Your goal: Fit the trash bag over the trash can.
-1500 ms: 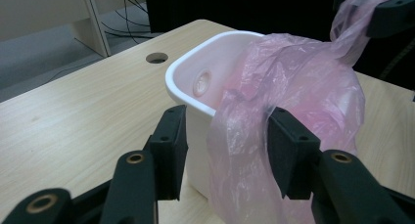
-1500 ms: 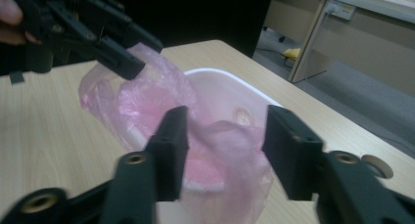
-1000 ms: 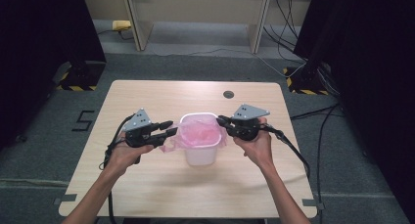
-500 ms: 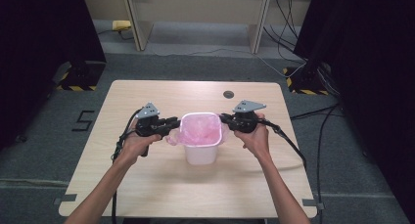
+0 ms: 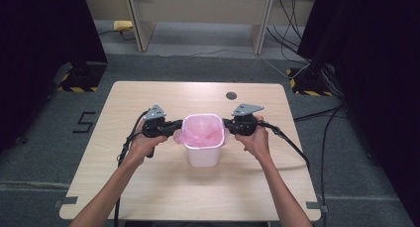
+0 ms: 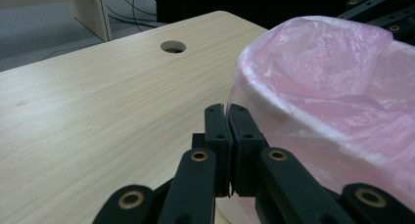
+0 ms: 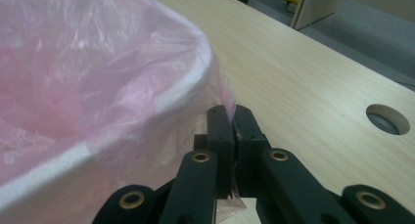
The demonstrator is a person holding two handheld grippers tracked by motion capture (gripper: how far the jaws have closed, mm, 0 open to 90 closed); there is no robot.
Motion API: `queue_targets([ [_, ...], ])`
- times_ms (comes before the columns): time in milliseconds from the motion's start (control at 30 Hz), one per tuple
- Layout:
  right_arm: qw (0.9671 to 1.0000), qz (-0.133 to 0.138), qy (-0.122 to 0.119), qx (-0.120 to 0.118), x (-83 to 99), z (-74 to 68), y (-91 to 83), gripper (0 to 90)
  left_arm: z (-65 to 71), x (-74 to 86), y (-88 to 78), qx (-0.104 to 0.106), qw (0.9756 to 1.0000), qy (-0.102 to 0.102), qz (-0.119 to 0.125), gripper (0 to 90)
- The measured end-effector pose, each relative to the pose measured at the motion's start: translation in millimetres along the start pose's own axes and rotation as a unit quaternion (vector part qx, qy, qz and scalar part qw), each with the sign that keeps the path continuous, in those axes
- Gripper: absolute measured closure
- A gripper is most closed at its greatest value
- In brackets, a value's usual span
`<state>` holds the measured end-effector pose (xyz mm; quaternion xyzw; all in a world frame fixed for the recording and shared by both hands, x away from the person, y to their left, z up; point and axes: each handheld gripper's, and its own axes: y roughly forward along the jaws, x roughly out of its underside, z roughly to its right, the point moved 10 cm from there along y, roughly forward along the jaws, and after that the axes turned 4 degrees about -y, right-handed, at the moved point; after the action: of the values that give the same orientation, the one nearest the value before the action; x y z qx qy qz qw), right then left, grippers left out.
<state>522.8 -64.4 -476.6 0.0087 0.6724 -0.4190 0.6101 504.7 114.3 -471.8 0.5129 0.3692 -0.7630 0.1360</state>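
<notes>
Pink liner bag [image 5: 202,132] draped over white bin [image 5: 202,155] mid-worktop [image 5: 148,197]; clamped at opposite rim edges by left hand-held gripper [image 5: 174,130], jaws just closed on film, and right hand-held gripper [image 5: 227,123], likewise pinching film.

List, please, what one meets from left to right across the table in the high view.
Left hand → left gripper → white bin with pink bag → right gripper → right hand.

obstacle: white bin [image 5: 202,155] mid-table, between both hands | free: bare table [image 5: 148,197] all round it
</notes>
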Motion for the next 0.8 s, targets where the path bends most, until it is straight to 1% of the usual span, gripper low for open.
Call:
queue_targets([
  [100, 1.0000, -0.008, -0.006, -0.001, 4.7, -0.6, 3.1, 88.5, -0.9, 4.2, 2.6, 0.000, 1.0000, -0.001, -0.005, 88.0],
  [133, 0.9999, -0.016, -0.005, -0.002, 9.6, -0.6, 5.0, 88.5, -1.9, 9.5, 3.6, 0.001, 0.9999, -0.002, -0.012, 87.7],
  [167, 0.9999, -0.016, -0.005, -0.002, 9.6, -0.6, 5.0, 88.5, -1.9, 9.5, 3.6, 0.001, 0.9999, -0.002, -0.012, 87.5],
  [200, 0.9998, -0.017, 0.002, -0.005, 14.6, 0.3, 6.2, 88.5, -2.9, 12.3, 4.0, 0.001, 0.9999, -0.003, -0.014, 87.3],
  [233, 0.9998, -0.017, 0.002, -0.005, 14.6, 0.3, 6.2, 88.5, -3.2, 15.2, 4.5, 0.003, 0.9998, -0.006, -0.017, 87.3],
  [300, 0.9997, -0.020, 0.007, -0.011, 20.9, -0.8, 7.7, 88.4, -1.7, 21.4, 5.6, 0.008, 0.9997, -0.010, -0.021, 87.2],
  [367, 0.9996, -0.019, 0.010, -0.017, 24.1, -4.0, 8.3, 87.9, 2.0, 26.1, 6.9, 0.013, 0.9995, -0.005, -0.027, 87.0],
  [400, 0.9996, -0.019, 0.011, -0.020, 26.0, -7.3, 8.3, 87.1, 2.8, 26.6, 7.3, 0.012, 0.9995, -0.003, -0.028, 86.8],
  [433, 0.9996, -0.019, 0.011, -0.020, 26.0, -7.3, 8.3, 87.1, 3.3, 26.6, 7.5, 0.010, 0.9995, 0.001, -0.029, 86.8],
  [467, 0.9993, -0.028, 0.006, -0.025, 30.2, -11.2, 8.4, 84.9, 3.4, 26.4, 7.1, 0.005, 0.9995, 0.009, -0.029, 86.3],
  [533, 0.9993, -0.027, 0.010, -0.022, 31.7, -11.8, 7.7, 80.5, 1.7, 26.2, 7.5, 0.003, 0.9995, 0.009, -0.029, 84.0],
  [567, 0.9993, -0.027, 0.010, -0.022, 31.7, -11.8, 7.7, 80.5, 1.7, 26.2, 7.5, 0.003, 0.9995, 0.009, -0.029, 81.7],
  [600, 0.9993, -0.026, 0.018, -0.017, 32.2, -9.9, 6.1, 76.5, -1.6, 25.4, 7.9, -0.004, 0.9996, 0.006, -0.027, 79.4],
  [633, 0.9993, -0.026, 0.018, -0.017, 32.2, -9.9, 6.1, 76.5, -1.6, 25.4, 7.9, -0.004, 0.9996, 0.006, -0.027, 75.6],
  [667, 0.9993, -0.026, 0.023, -0.014, 31.8, -9.3, 5.1, 71.4, -3.0, 23.9, 6.9, -0.007, 0.9997, 0.006, -0.024, 75.6],
  [700, 0.9991, -0.027, 0.030, -0.010, 31.0, -8.6, 3.3, 64.1, -3.7, 20.6, 4.7, -0.009, 0.9998, 0.008, -0.015, 71.2],
  [733, 0.9987, -0.023, 0.046, -0.003, 28.9, -7.0, -3.5, 52.9, -5.2, 12.3, -2.1, -0.010, 0.9999, 0.003, 0.006, 64.7],
  [767, 0.9987, -0.023, 0.046, -0.003, 28.9, -7.0, -3.5, 52.9, -5.2, 12.3, -2.1, -0.010, 0.9999, 0.003, 0.006, 60.7],
  [800, 0.9982, -0.019, 0.057, -0.001, 27.1, -6.6, -11.9, 47.0, -6.6, 7.7, -6.3, -0.015, 0.9997, -0.001, 0.018, 56.8],
])
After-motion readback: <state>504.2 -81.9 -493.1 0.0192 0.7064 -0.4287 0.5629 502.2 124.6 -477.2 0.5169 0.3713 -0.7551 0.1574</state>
